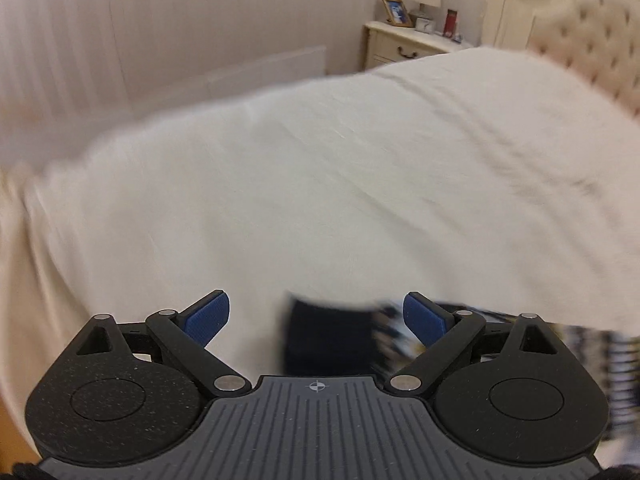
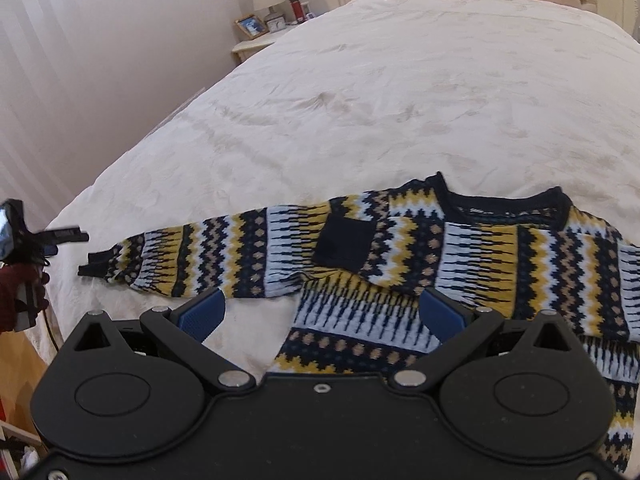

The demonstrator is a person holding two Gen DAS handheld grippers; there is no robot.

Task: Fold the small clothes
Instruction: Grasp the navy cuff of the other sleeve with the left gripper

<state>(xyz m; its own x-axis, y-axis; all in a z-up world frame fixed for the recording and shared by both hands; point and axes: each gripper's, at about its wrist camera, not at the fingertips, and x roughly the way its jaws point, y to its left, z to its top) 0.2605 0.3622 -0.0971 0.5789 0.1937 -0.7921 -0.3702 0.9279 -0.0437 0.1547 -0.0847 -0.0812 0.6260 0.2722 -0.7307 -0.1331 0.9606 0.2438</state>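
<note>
A patterned sweater in navy, yellow and pale blue lies flat at the near edge of the bed, its left sleeve stretched out leftward and a navy cuff laid over the chest. The right gripper hangs above the hem, spread wide and empty. The left gripper is also spread wide, with the blurred navy cuff between its fingers, untouched. A nightstand stands far left.
</note>
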